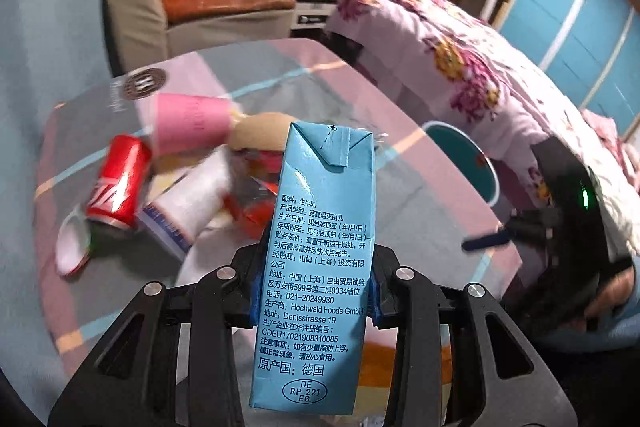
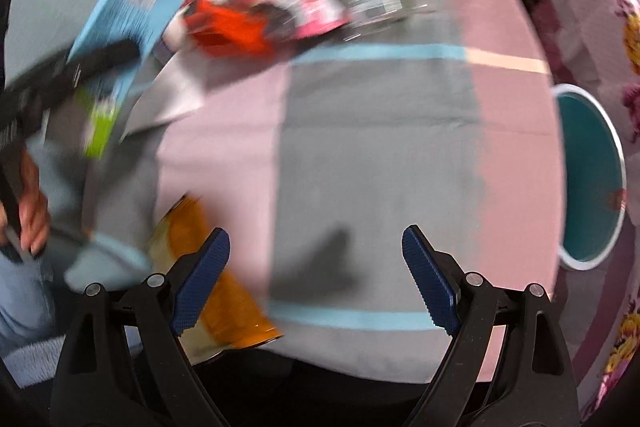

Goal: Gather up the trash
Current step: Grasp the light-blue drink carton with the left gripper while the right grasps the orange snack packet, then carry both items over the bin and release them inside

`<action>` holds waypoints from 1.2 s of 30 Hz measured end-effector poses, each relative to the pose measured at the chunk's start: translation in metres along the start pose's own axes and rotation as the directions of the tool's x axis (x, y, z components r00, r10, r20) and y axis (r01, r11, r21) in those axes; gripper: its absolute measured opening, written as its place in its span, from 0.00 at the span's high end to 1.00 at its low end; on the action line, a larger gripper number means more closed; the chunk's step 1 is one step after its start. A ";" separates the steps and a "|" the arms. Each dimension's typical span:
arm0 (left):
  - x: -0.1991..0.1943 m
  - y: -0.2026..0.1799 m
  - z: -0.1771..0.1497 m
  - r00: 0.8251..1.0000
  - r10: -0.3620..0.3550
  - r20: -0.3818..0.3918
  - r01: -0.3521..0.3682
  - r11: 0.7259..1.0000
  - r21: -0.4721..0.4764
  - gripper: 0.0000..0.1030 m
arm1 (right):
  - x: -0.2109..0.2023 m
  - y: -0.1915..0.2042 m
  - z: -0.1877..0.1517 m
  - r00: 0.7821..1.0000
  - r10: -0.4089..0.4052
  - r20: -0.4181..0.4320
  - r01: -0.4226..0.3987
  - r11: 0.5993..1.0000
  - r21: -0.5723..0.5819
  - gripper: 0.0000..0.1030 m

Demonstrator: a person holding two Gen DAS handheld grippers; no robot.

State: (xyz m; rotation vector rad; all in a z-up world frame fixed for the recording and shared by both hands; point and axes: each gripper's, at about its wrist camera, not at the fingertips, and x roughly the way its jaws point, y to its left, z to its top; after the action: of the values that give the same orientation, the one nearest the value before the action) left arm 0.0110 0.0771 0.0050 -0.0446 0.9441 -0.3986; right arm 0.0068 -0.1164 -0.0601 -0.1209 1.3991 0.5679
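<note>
My left gripper [image 1: 314, 291] is shut on a light blue milk carton [image 1: 320, 251] and holds it upright above the table. The carton also shows blurred in the right wrist view [image 2: 128, 11]. A trash pile lies on the table behind it: a red cola can [image 1: 120, 179], a pink cup [image 1: 192, 123], a white cup [image 1: 188, 203] and red wrappers [image 2: 228, 27]. My right gripper [image 2: 316, 247] is open and empty above the tablecloth. An orange snack bag [image 2: 212, 291] lies by its left finger. A teal trash bin [image 2: 588, 175] stands off the table's right edge; it also shows in the left wrist view [image 1: 464, 159].
The table [image 2: 380, 147] has a pink and grey cloth with blue stripes. A bed with a floral cover [image 1: 460, 59] is at the right. An armchair [image 1: 180, 7] with boxes stands behind the table. A grey paper [image 2: 168, 99] lies left of centre.
</note>
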 end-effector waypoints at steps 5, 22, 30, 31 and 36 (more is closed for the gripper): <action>-0.021 0.012 -0.023 0.999 0.032 0.016 -0.031 0.998 -0.060 0.63 | 0.020 0.041 -0.016 0.997 0.027 -0.075 -0.035 0.994 -0.107 0.18; -0.037 0.041 -0.072 0.996 0.084 0.017 -0.079 0.980 -0.182 0.63 | 0.059 0.099 -0.025 0.991 -0.085 -0.104 0.058 0.969 -0.242 0.34; -0.035 0.034 -0.071 0.996 0.084 0.015 -0.080 0.981 -0.175 0.63 | 0.038 0.075 -0.013 0.999 -0.007 -0.053 0.000 0.992 -0.129 0.55; -0.034 0.032 -0.069 0.996 0.084 0.015 -0.080 0.982 -0.172 0.63 | 0.032 0.067 -0.010 0.999 -0.006 -0.036 0.002 0.994 -0.111 0.55; -0.025 0.010 -0.049 0.996 0.083 0.014 -0.080 0.987 -0.141 0.63 | -0.005 0.022 -0.001 0.998 -0.016 0.066 0.015 1.000 0.006 0.55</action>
State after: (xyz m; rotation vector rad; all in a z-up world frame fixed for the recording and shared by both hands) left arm -0.0373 0.1013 -0.0067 -0.1372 0.9497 -0.2550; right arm -0.0046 -0.0997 -0.0502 -0.1074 1.3343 0.5505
